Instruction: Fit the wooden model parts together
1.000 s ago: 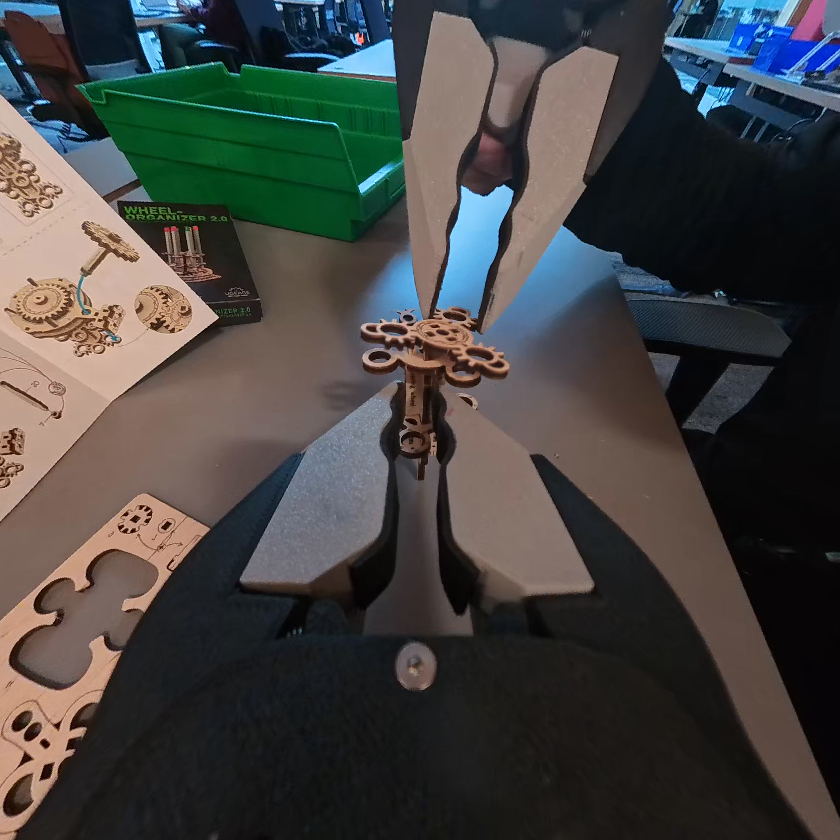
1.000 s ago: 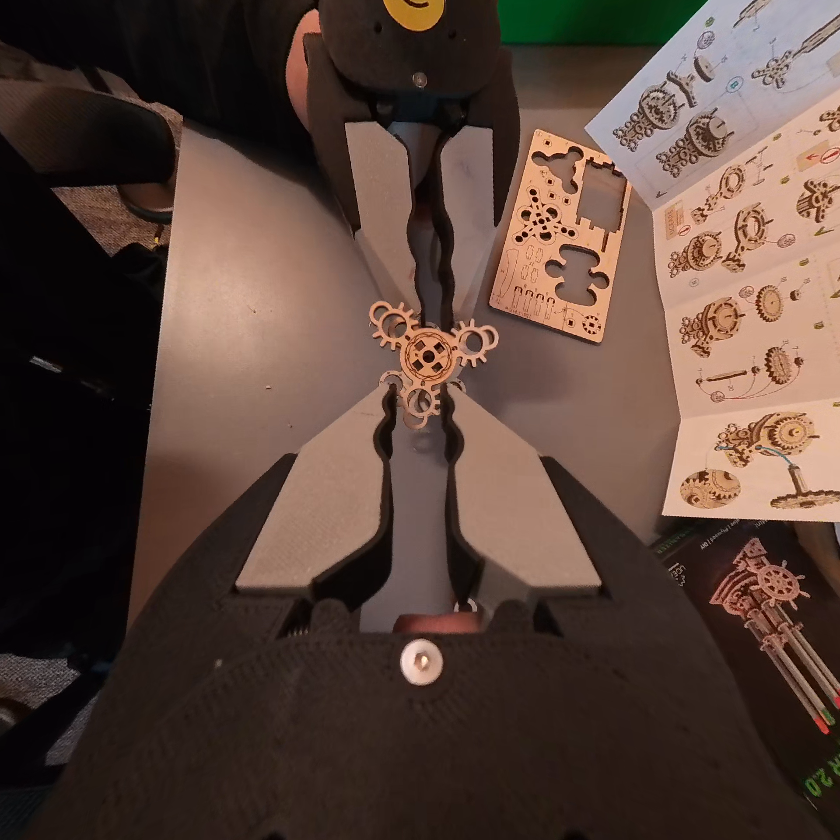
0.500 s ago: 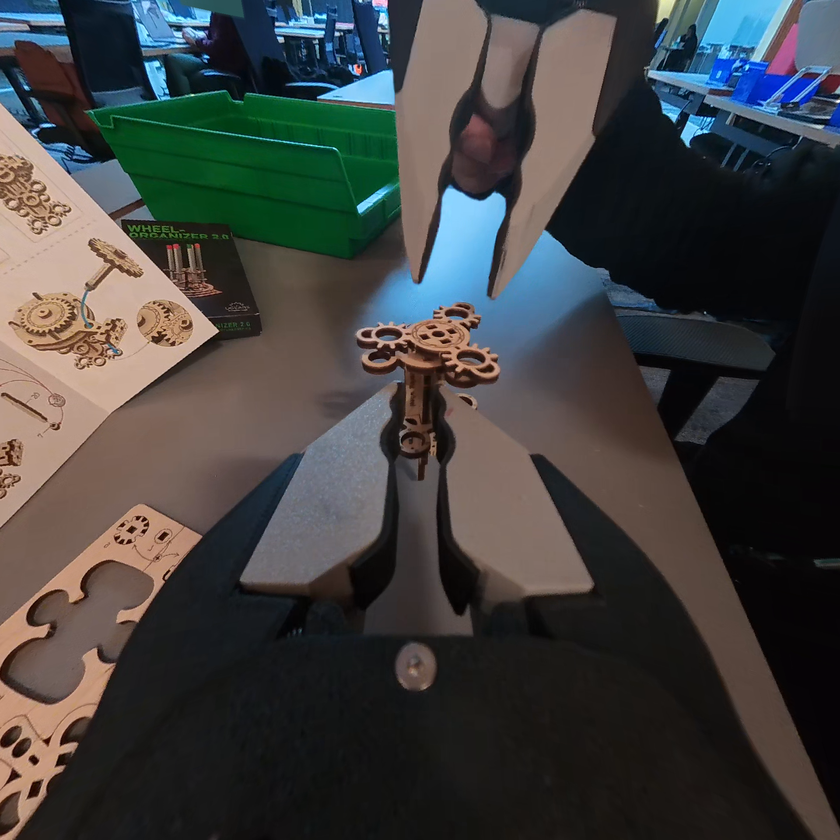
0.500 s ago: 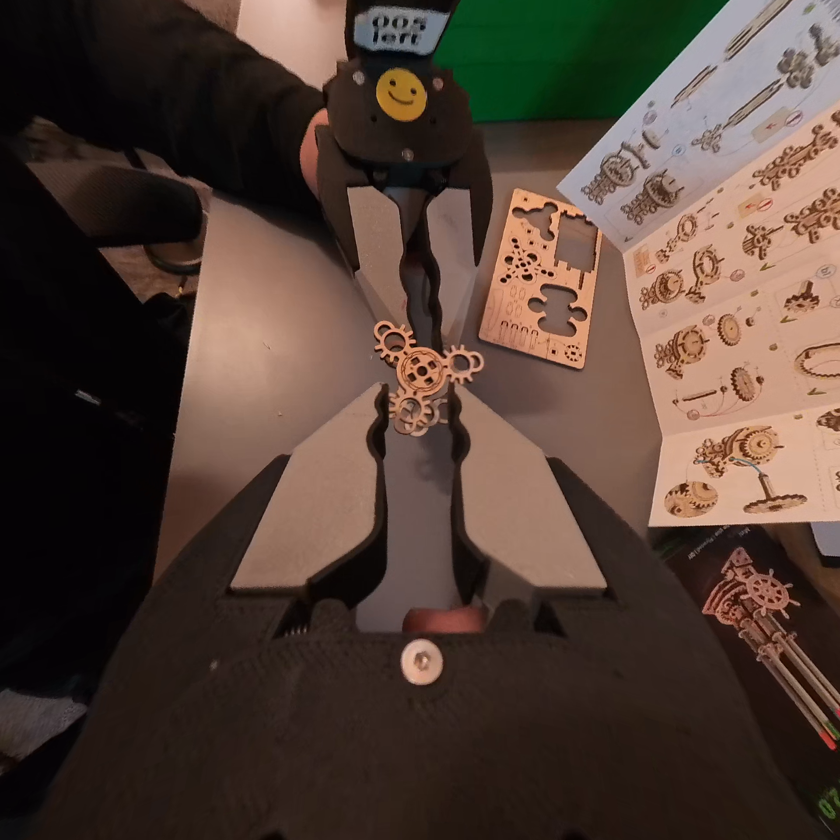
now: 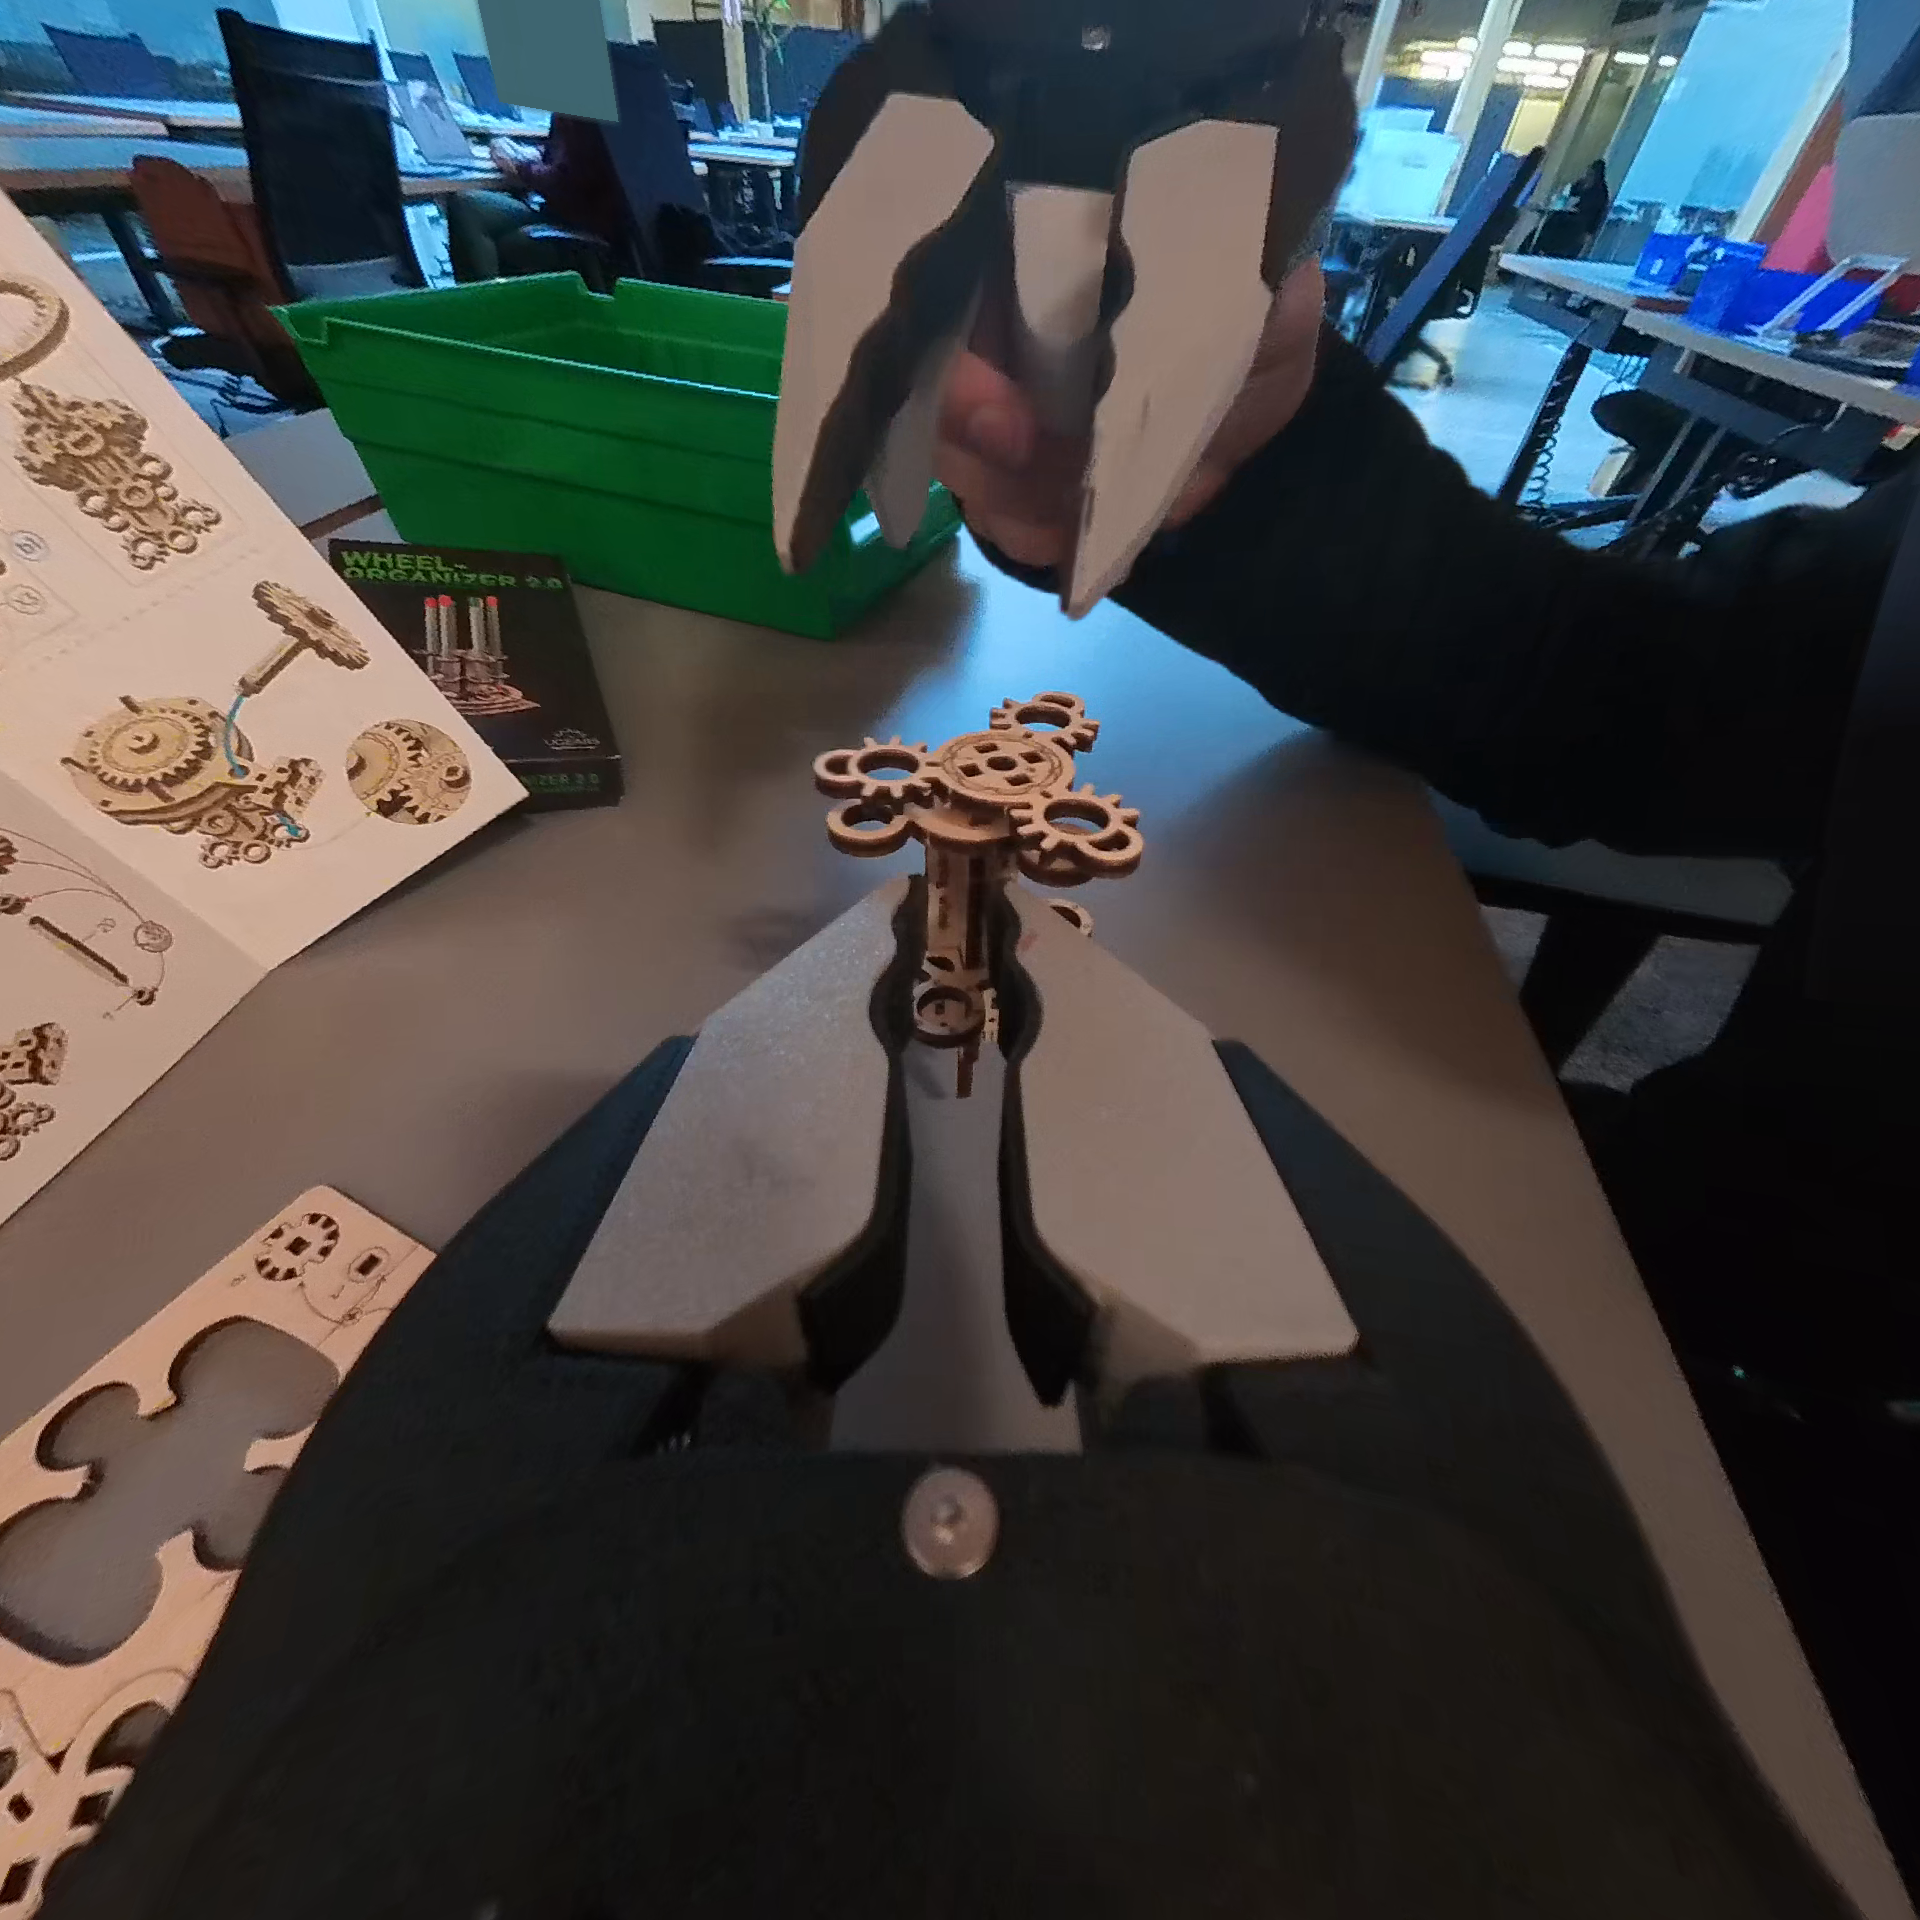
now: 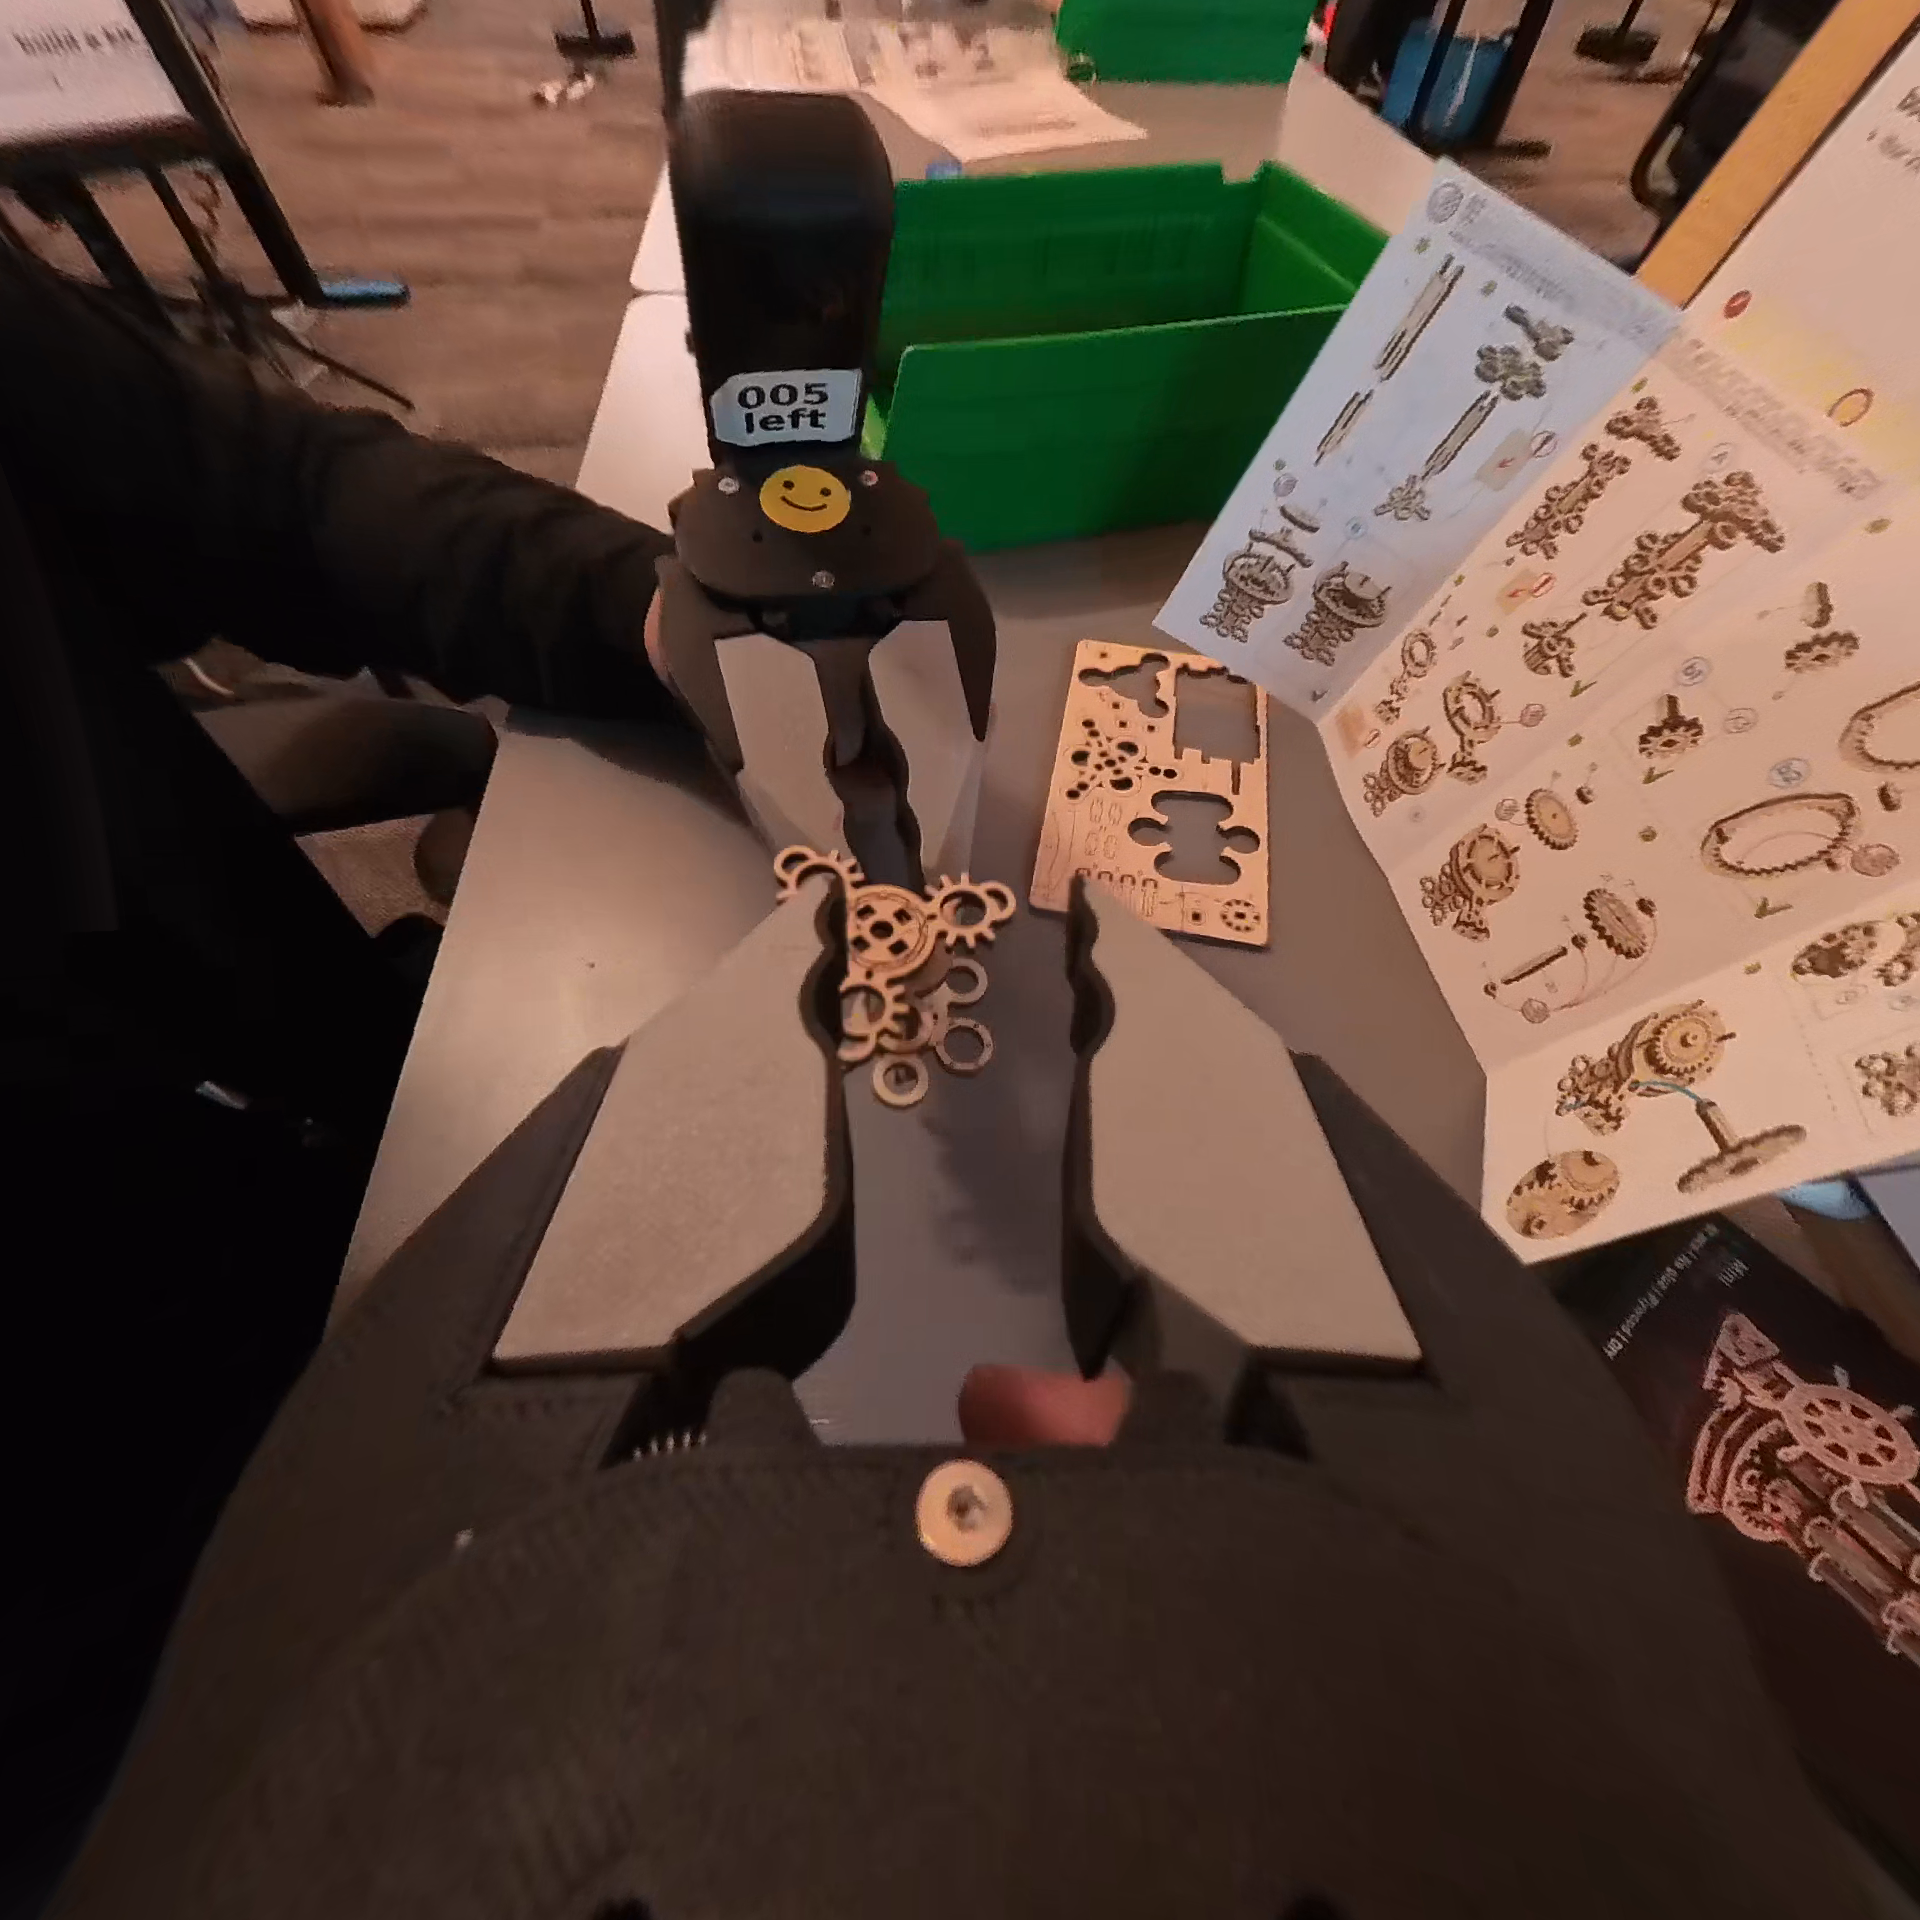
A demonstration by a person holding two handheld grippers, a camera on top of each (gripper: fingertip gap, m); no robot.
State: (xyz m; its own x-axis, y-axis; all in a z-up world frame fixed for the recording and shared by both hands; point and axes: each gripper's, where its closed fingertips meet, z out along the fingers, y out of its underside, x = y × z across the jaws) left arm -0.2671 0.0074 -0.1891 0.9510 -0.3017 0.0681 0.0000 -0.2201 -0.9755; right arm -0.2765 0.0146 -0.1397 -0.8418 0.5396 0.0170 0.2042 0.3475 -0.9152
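The left gripper (image 5: 956, 935) is clamped on the post of the wooden model (image 5: 977, 800), holding it upright above the grey table (image 5: 582, 935). The model's flat gear-ringed head sits just beyond the fingertips, clear on all sides.

The right gripper (image 5: 935, 582) hangs above and beyond the model, its fingers spread wide and empty, with open air between its tips and the gear head. In the right wrist view the same gripper (image 6: 945, 914) frames the model (image 6: 894, 935) from above; the left finger edge lies near the gear head, the right finger stands well apart from it.

Left of the model lie a punched wooden sheet (image 5: 156, 1455), an instruction leaflet (image 5: 156, 727) and a black box (image 5: 488, 665). A green bin (image 5: 561, 436) stands beyond the model. The table edge runs close on the model's right.
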